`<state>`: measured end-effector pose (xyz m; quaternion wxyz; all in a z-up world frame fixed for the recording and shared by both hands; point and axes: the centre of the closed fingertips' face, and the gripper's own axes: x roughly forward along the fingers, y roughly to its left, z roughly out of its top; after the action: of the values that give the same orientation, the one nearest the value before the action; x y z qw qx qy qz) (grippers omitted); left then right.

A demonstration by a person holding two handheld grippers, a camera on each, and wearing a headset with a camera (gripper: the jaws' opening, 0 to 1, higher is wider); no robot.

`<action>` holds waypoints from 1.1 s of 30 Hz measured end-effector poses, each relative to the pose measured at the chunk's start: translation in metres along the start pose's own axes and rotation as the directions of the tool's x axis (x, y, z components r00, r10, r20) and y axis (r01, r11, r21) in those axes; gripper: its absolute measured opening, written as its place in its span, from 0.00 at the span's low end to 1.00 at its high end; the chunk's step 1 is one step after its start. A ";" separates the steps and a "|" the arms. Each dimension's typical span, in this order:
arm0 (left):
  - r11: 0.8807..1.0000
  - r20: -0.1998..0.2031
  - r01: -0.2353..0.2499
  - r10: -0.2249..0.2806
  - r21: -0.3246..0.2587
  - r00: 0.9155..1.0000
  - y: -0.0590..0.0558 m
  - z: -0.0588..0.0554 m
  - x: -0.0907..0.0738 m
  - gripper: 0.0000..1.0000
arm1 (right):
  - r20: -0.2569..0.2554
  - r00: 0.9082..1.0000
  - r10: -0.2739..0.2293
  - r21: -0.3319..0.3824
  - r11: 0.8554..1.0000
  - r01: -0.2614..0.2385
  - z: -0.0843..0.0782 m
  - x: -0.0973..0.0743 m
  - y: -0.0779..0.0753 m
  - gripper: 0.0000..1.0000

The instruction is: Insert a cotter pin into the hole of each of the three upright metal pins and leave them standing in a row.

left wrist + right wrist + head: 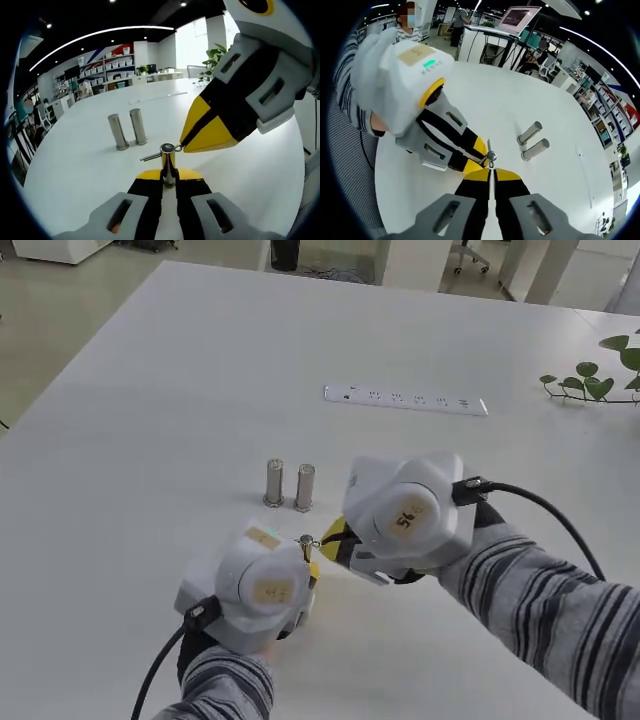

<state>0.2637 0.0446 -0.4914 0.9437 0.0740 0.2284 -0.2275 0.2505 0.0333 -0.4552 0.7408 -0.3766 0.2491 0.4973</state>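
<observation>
between the clamped jaws of the left gripper [168,176] stands a silver cylindrical metal pin [168,159]; from 3 o'clock the right gripper [183,146] pinches a thin wire cotter pin [150,157] through its hole.

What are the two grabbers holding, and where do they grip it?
The left gripper clamps an upright metal pin near its base. The right gripper pinches a cotter pin by its looped end, its legs through that pin's hole.
</observation>
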 end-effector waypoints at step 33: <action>0.995 0.004 -0.082 0.082 -0.052 0.997 0.053 0.002 -0.009 0.05 | 0.087 0.993 -0.086 0.354 0.934 0.050 -0.028 -0.024 -0.001 0.13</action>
<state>0.2824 0.0947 -0.4840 0.9545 0.0582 0.2283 -0.1829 0.2419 -0.0029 -0.4536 0.8245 -0.2213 0.2829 0.4372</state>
